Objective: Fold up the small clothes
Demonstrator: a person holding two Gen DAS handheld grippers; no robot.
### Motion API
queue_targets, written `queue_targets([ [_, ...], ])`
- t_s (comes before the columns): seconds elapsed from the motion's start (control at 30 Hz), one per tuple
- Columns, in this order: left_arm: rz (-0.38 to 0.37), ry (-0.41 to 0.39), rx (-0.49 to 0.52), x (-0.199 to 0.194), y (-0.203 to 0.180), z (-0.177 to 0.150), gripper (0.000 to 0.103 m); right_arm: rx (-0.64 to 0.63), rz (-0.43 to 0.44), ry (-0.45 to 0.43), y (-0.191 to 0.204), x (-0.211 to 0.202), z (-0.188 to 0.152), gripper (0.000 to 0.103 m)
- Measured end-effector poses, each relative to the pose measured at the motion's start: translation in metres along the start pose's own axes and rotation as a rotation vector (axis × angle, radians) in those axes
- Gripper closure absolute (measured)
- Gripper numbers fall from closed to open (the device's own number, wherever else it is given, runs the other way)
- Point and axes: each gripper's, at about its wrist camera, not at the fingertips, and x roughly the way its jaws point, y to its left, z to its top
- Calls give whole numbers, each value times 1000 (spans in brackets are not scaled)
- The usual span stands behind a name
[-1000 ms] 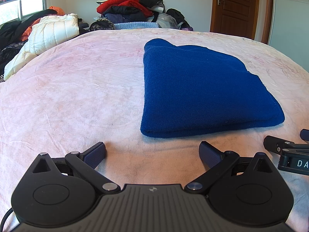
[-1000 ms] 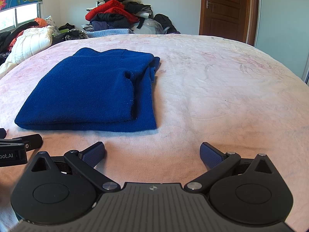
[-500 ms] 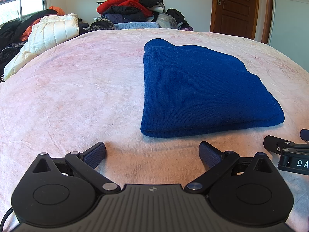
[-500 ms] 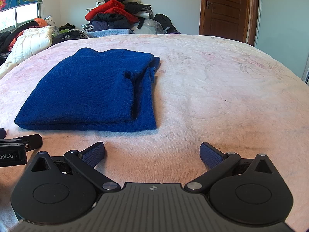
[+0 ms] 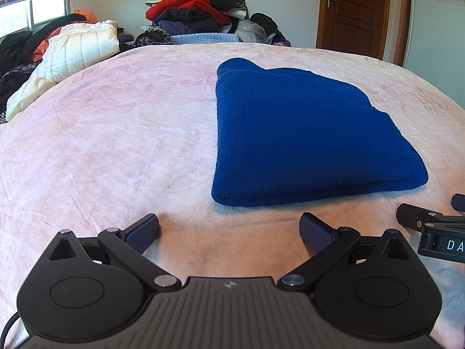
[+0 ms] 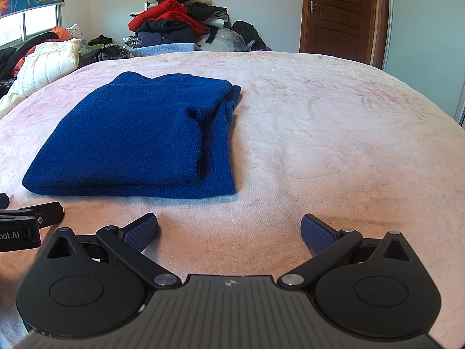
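A dark blue knit garment (image 5: 302, 136) lies folded into a flat rectangle on the pink bedspread (image 5: 116, 145). It also shows in the right wrist view (image 6: 136, 142), with a folded sleeve edge along its right side. My left gripper (image 5: 229, 229) is open and empty, resting low on the bed just short of the garment's near edge. My right gripper (image 6: 229, 229) is open and empty, near the garment's near right corner. Each gripper's body shows at the edge of the other's view: the right one (image 5: 436, 229), the left one (image 6: 26, 224).
A white puffer jacket (image 5: 75, 49) and dark clothes lie at the bed's far left. A heap of red and black clothes (image 5: 197, 8) is piled beyond the bed's far edge. A wooden door (image 5: 354, 11) stands at the back right.
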Motion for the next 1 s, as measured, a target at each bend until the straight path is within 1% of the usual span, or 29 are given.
queue_targets([
  [1.0,1,9,1,0,1,1,0,1,0,0,0,0,0,1],
])
